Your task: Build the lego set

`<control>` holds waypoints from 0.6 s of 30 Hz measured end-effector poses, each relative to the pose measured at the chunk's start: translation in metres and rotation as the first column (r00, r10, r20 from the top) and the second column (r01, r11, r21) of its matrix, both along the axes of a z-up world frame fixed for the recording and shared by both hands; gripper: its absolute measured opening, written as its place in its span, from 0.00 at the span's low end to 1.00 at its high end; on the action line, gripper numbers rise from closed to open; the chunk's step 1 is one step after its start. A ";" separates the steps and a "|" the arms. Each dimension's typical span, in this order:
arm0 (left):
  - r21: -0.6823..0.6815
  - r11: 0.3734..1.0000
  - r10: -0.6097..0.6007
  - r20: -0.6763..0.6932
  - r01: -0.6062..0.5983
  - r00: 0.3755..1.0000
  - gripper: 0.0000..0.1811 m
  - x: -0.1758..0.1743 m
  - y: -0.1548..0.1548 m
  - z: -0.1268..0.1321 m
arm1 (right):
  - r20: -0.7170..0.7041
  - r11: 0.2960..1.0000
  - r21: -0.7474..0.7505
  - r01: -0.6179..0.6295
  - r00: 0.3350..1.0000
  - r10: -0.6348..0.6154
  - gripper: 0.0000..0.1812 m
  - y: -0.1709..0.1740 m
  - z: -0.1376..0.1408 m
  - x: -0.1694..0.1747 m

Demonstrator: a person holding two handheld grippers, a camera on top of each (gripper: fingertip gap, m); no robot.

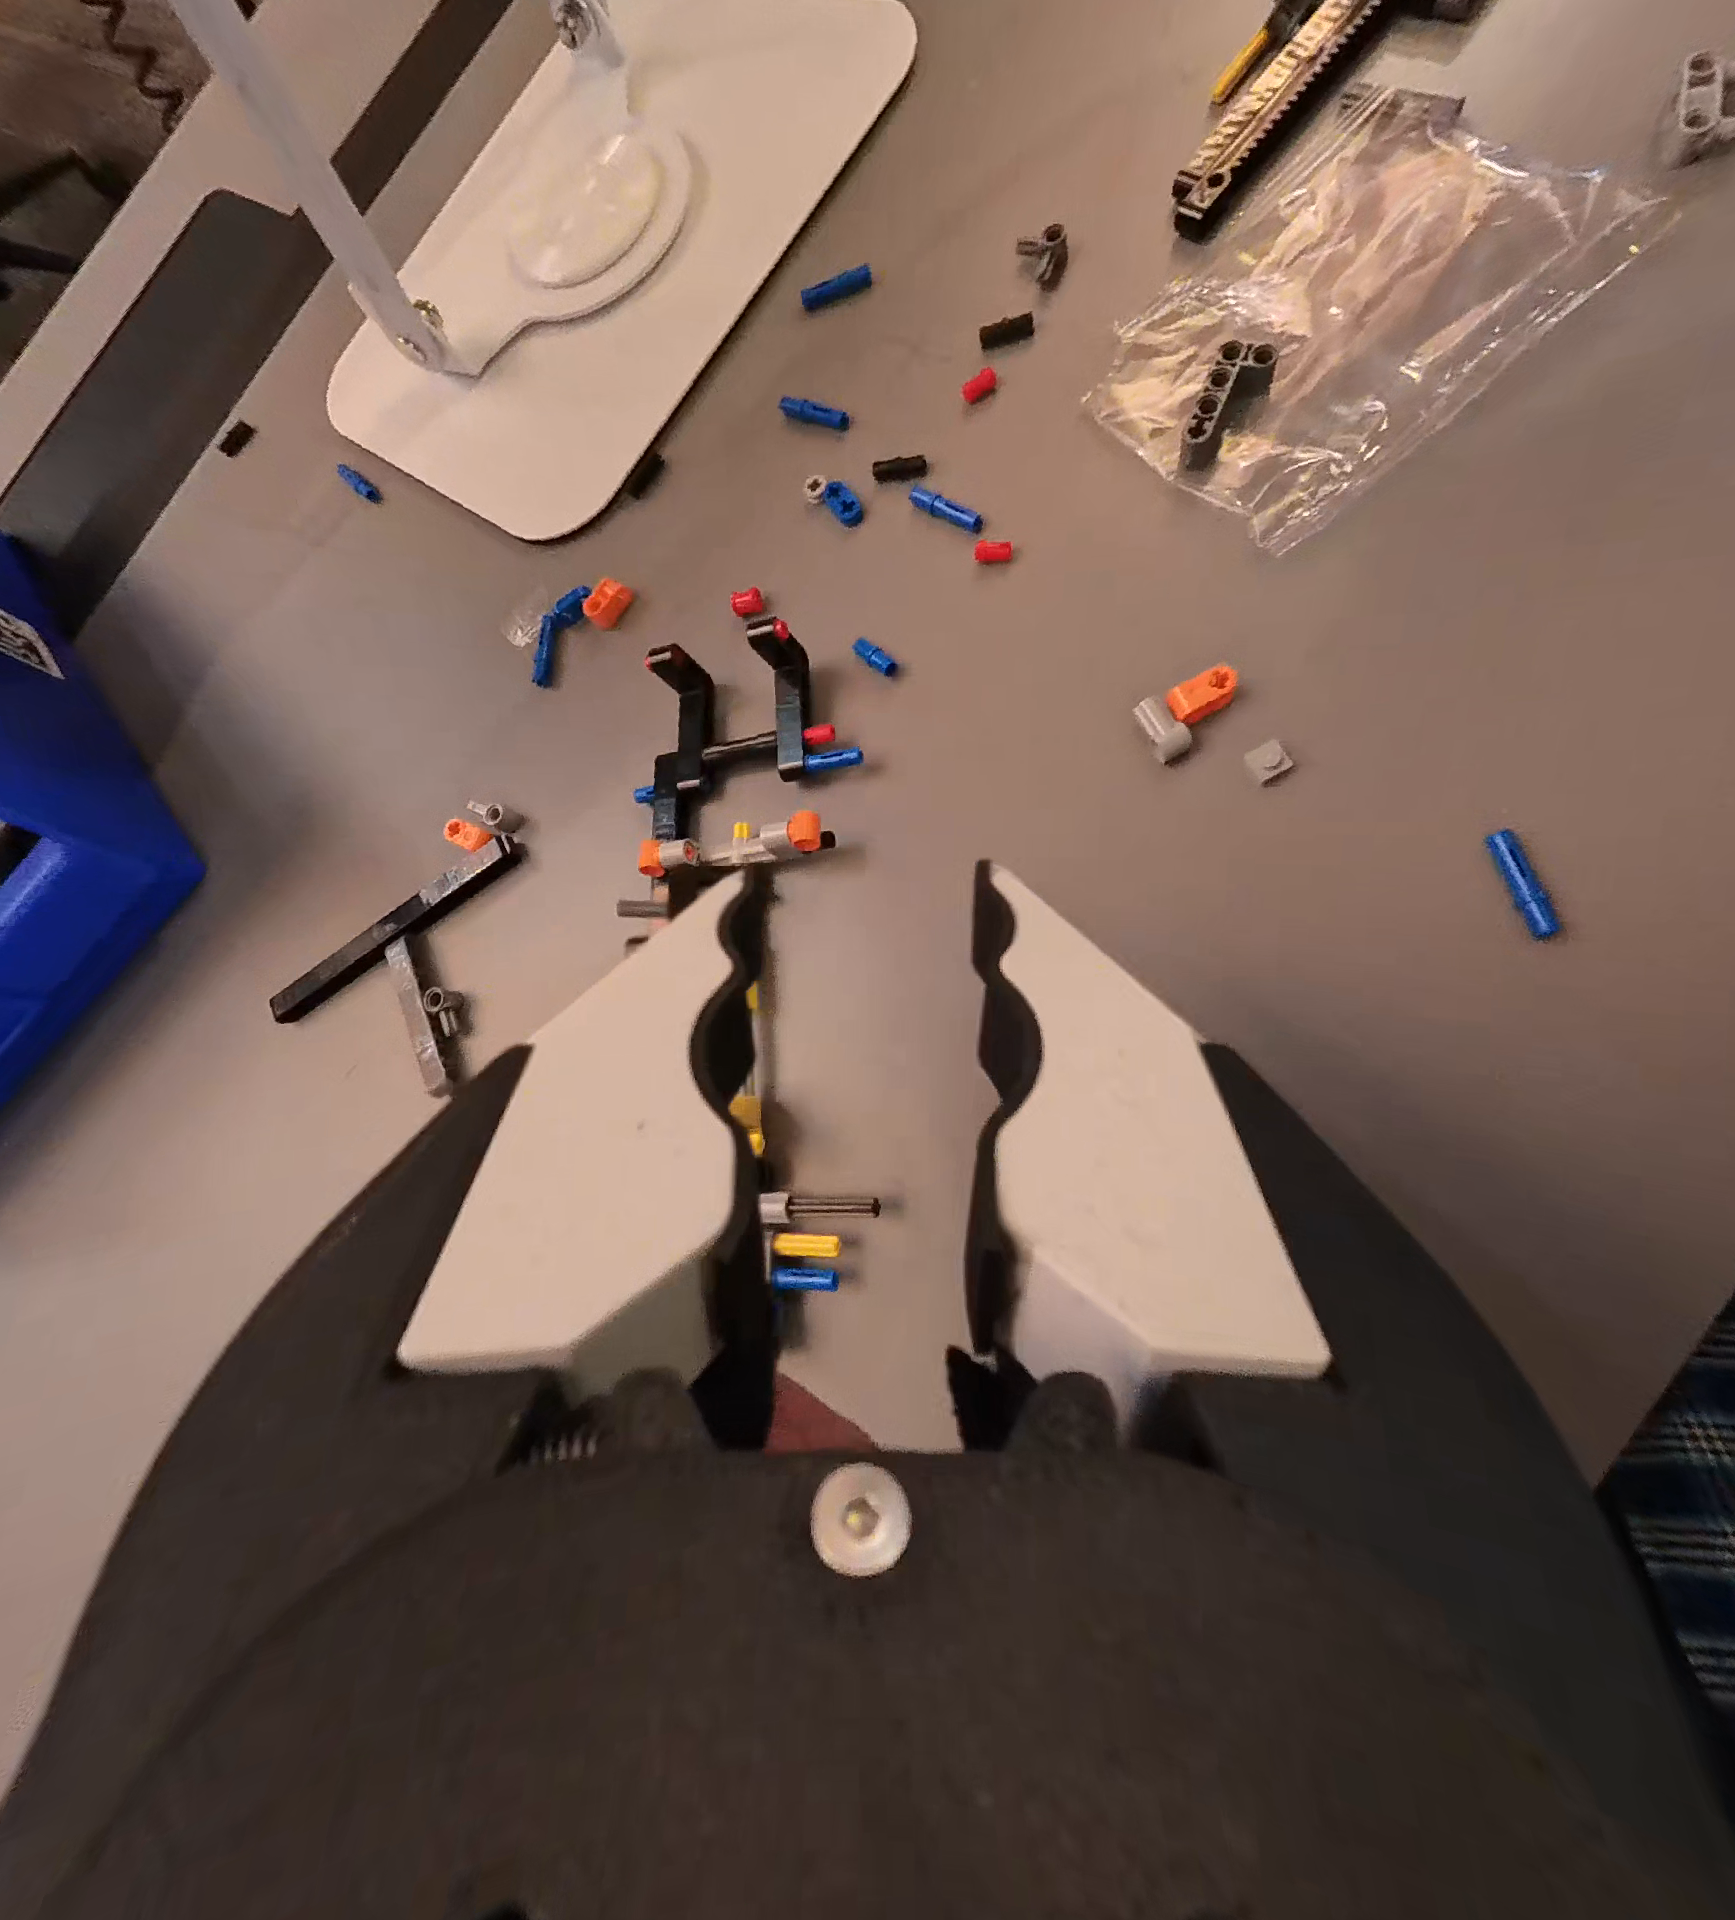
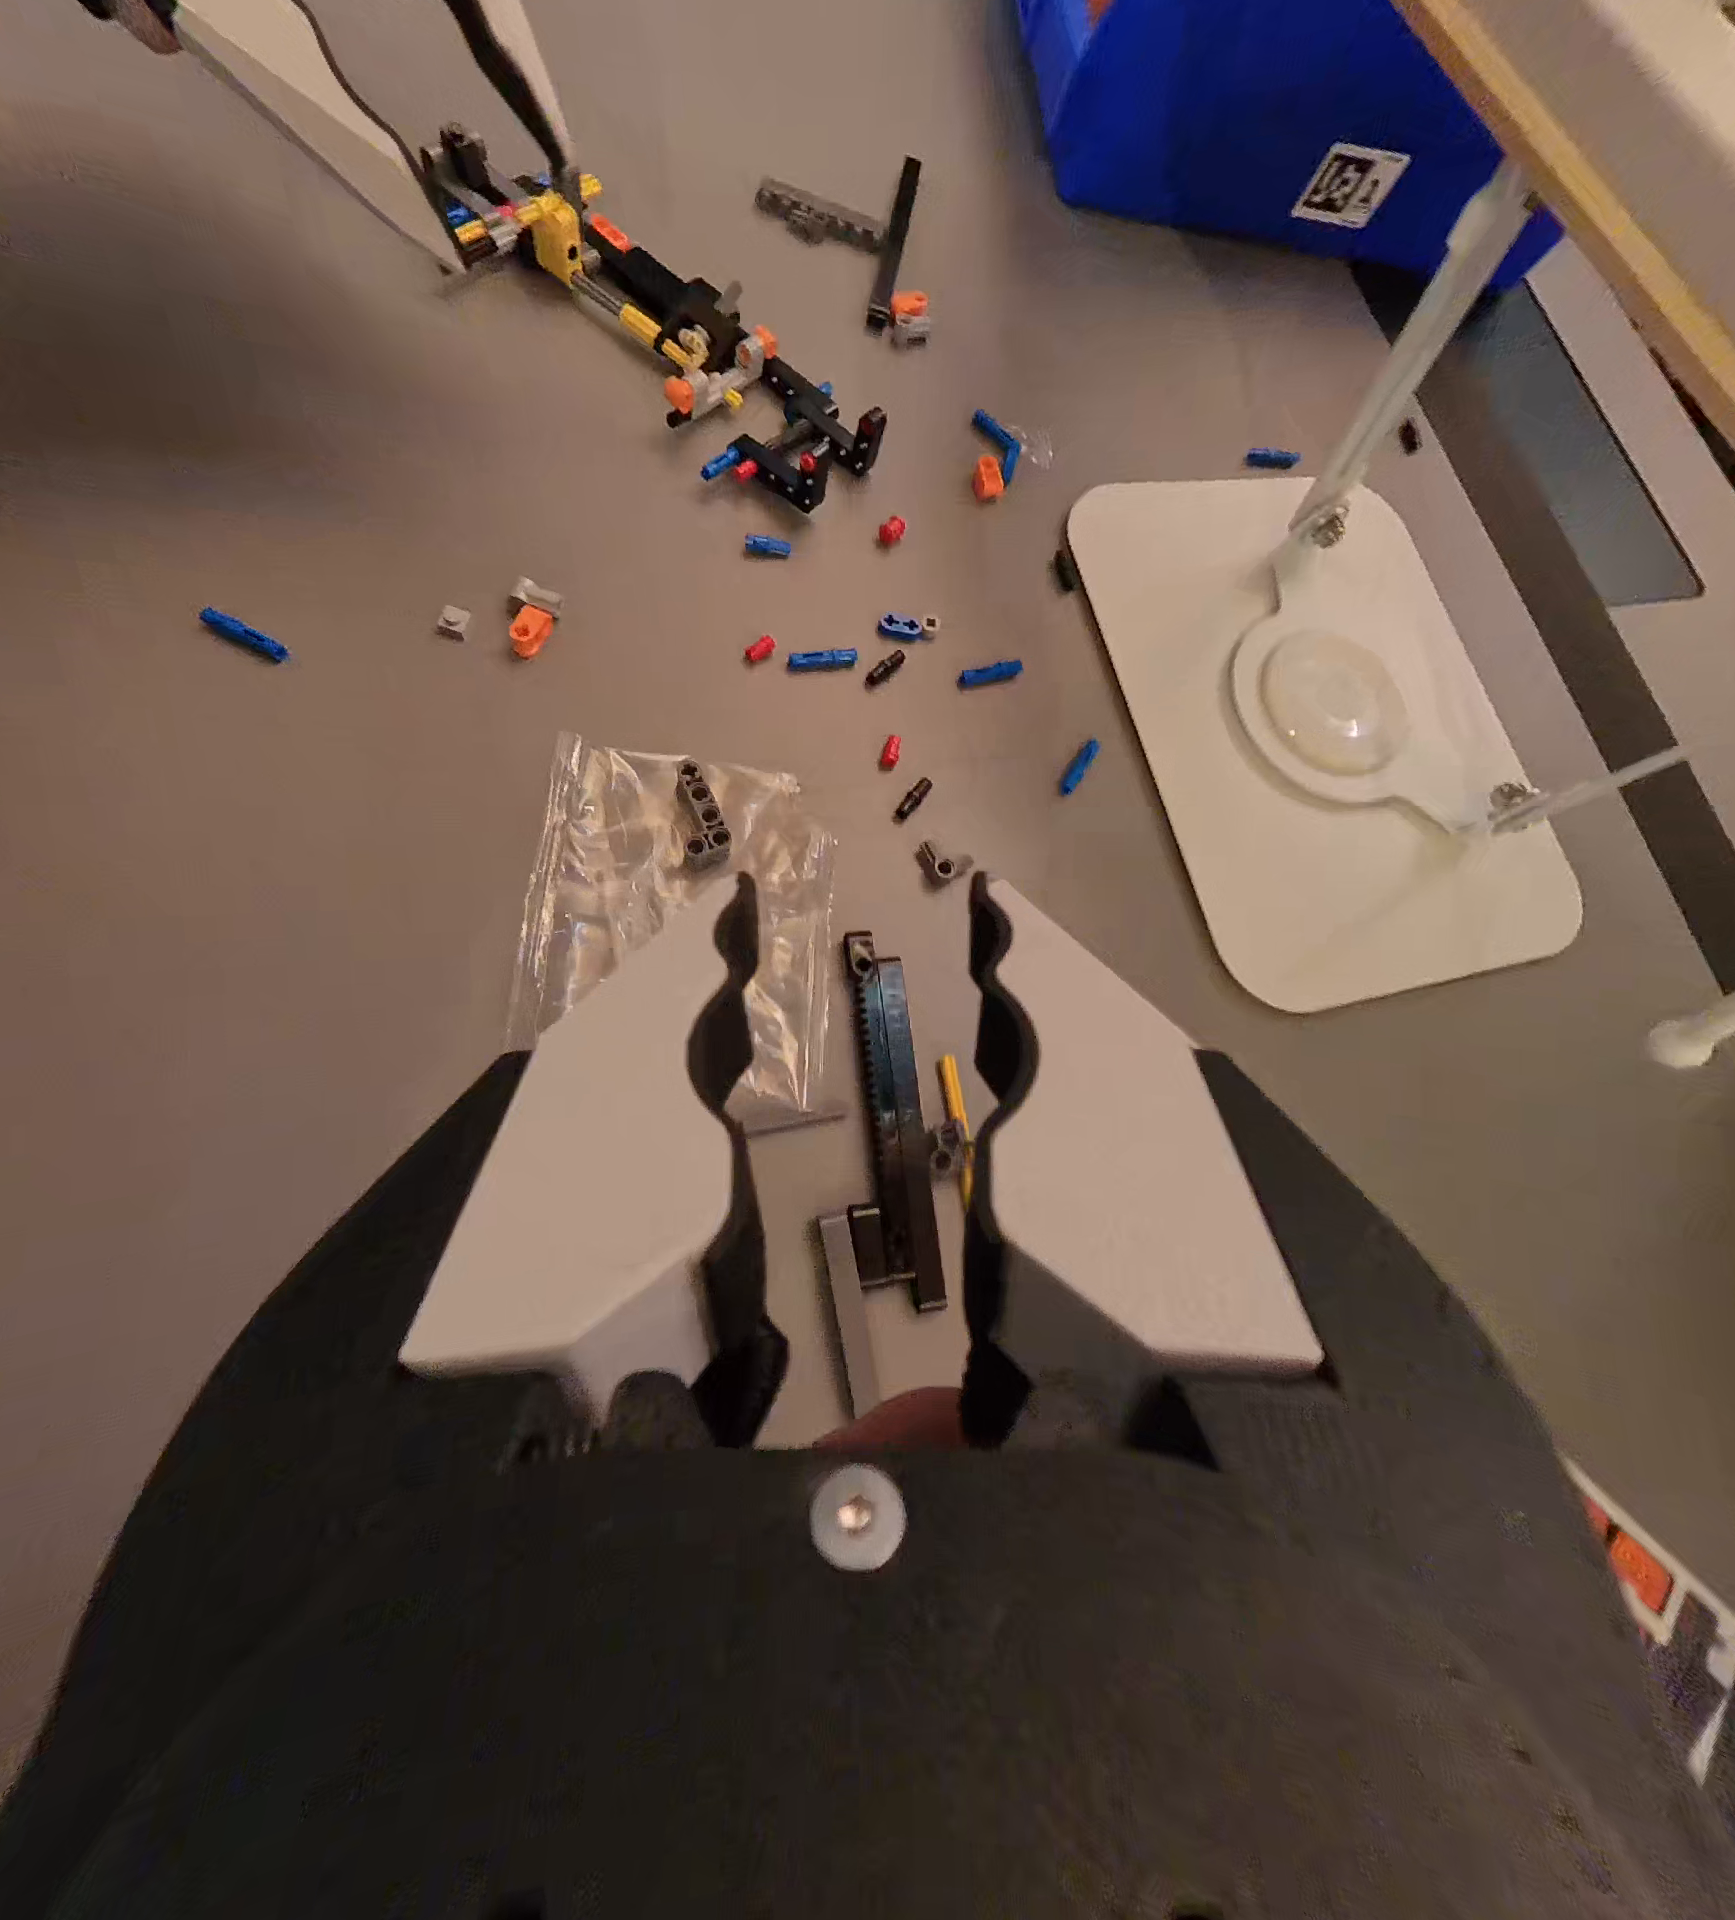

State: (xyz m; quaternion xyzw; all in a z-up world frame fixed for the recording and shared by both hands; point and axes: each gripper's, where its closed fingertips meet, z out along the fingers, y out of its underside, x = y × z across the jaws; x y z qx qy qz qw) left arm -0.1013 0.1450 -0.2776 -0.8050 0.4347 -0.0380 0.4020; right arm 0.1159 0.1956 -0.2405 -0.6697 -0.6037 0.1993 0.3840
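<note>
A long lego assembly (image 1: 728, 769) of black beams with yellow, orange and blue parts lies on the grey table (image 1: 1258, 1039). My left gripper (image 1: 865, 881) is open just above it, and the assembly runs under the left finger (image 1: 624, 1122). In the right wrist view the assembly (image 2: 655, 301) lies at the far left with the left gripper's white fingers (image 2: 343, 114) over its end. My right gripper (image 2: 860, 883) is open, and a black toothed rack piece (image 2: 894, 1101) with a yellow axle lies on the table between its fingers. The rack also shows in the left wrist view (image 1: 1278, 104).
Several loose blue, red and black pins (image 2: 821, 660) are scattered mid-table. A clear plastic bag (image 2: 634, 862) carries a dark grey beam (image 2: 702, 816). A white lamp base (image 2: 1320, 748), a blue bin (image 2: 1258, 114) and a black-and-grey beam pair (image 1: 395, 935) stand around. My right fingertips sit around 25 cm from my left ones.
</note>
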 end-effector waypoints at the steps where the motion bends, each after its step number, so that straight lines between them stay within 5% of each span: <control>1: 0.004 1.000 0.014 -0.003 -0.014 1.000 0.18 -0.002 0.001 0.000 | -0.007 1.000 -0.009 0.012 1.000 -0.012 0.18 0.000 -0.001 0.003; 7: -0.003 1.000 0.016 -0.007 -0.016 1.000 0.10 0.000 -0.006 -0.002 | -0.002 0.988 -0.016 0.152 0.988 -0.152 0.01 0.013 -0.010 0.039; 13: -0.034 0.999 -0.011 -0.017 0.010 1.000 0.15 0.014 -0.015 -0.017 | 0.046 0.959 -0.075 0.274 0.962 -0.271 0.17 0.035 -0.026 0.075; 18: -0.049 0.999 -0.022 -0.025 0.021 0.999 0.16 0.021 -0.022 -0.028 | 0.190 0.981 -0.102 0.163 0.972 -0.142 0.17 0.025 -0.061 0.076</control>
